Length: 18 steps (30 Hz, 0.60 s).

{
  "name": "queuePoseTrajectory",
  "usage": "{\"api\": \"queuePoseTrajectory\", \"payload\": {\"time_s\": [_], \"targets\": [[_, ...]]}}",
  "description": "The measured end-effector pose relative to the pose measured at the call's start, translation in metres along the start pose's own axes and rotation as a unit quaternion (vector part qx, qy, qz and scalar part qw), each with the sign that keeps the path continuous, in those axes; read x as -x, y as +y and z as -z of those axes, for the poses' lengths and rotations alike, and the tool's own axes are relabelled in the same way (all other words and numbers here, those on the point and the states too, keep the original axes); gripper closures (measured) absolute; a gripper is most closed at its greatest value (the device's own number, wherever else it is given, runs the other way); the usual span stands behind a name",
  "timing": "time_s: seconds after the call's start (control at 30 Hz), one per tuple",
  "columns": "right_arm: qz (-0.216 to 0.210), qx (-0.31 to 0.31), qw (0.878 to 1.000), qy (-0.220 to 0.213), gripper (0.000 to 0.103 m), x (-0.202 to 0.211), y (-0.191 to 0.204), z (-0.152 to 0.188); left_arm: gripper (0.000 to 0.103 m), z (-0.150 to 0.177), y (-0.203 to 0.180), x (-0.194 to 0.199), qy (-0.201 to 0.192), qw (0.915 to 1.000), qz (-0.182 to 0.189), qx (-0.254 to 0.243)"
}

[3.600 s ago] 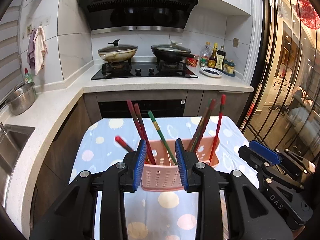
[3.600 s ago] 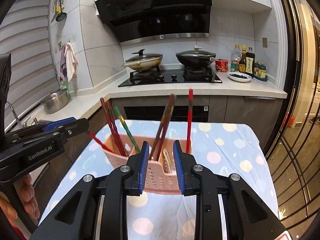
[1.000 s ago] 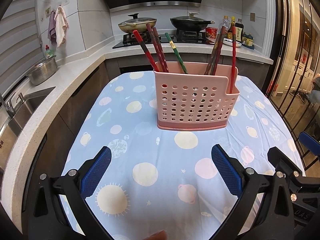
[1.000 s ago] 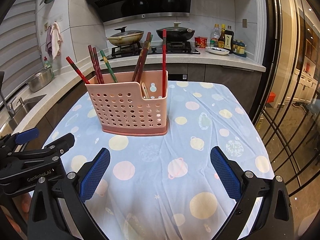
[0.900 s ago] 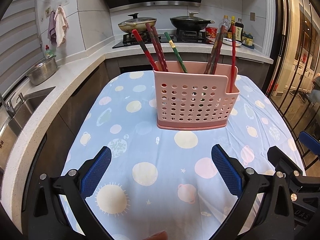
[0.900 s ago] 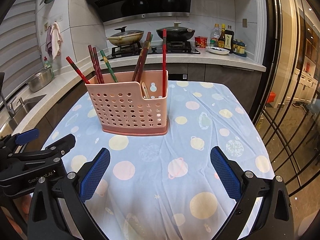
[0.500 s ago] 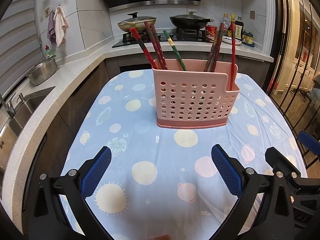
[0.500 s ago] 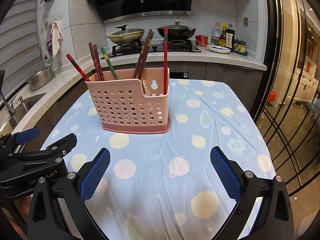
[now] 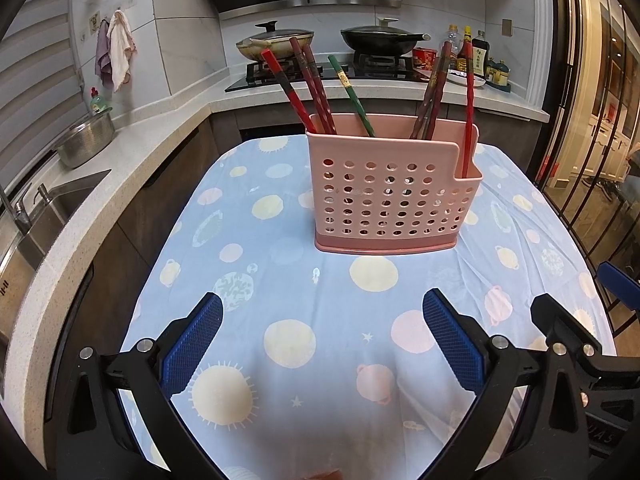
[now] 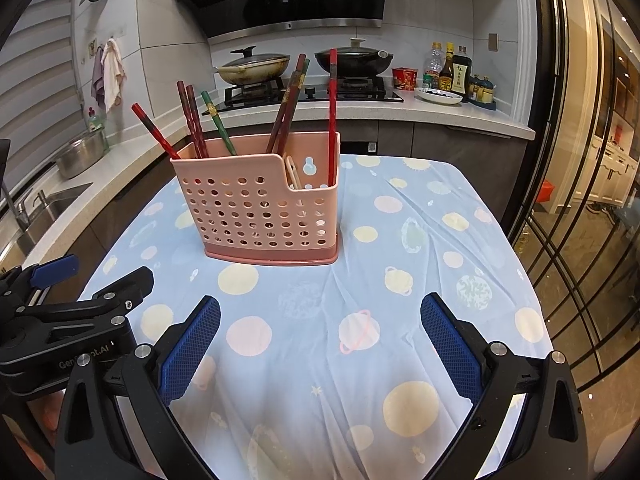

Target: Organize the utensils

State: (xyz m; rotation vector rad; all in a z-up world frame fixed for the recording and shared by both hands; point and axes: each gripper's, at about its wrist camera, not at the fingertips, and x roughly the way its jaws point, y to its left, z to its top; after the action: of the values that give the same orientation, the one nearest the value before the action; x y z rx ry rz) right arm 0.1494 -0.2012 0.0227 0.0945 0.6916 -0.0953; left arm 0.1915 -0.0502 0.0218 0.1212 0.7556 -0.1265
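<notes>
Evidently the sorting is about done: the pink holder (image 9: 394, 188) stands upright near the middle of the table (image 9: 328, 360), on its spotted cloth, with every chopstick (image 9: 316, 86) I can find already inside it. They lean against its rim because the holder is much shorter than they are. I count seven: four in the larger left part, two dark ones crossed right of middle, and one red one in the low-cut end compartment. A pale utensil (image 10: 294, 174) also shows in that end compartment; I cannot tell what it is. Both grippers hang back over the near edge of the table, well apart from the holder. The left gripper (image 9: 322, 344) is spread wide and empty, and the right gripper (image 10: 320, 340) likewise, probably because nothing is left to lift.
</notes>
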Motion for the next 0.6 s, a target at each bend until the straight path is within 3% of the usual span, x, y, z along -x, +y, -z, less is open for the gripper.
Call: {"api": "queuePoseTrajectory", "payload": {"time_s": [0.6], "targets": [[0.001, 0.001, 1.000, -0.001, 0.007, 0.0004, 0.0007, -0.0005, 0.007, -0.0004, 0.0016, 0.0012, -0.001, 1.0000, -0.003, -0.001]]}}
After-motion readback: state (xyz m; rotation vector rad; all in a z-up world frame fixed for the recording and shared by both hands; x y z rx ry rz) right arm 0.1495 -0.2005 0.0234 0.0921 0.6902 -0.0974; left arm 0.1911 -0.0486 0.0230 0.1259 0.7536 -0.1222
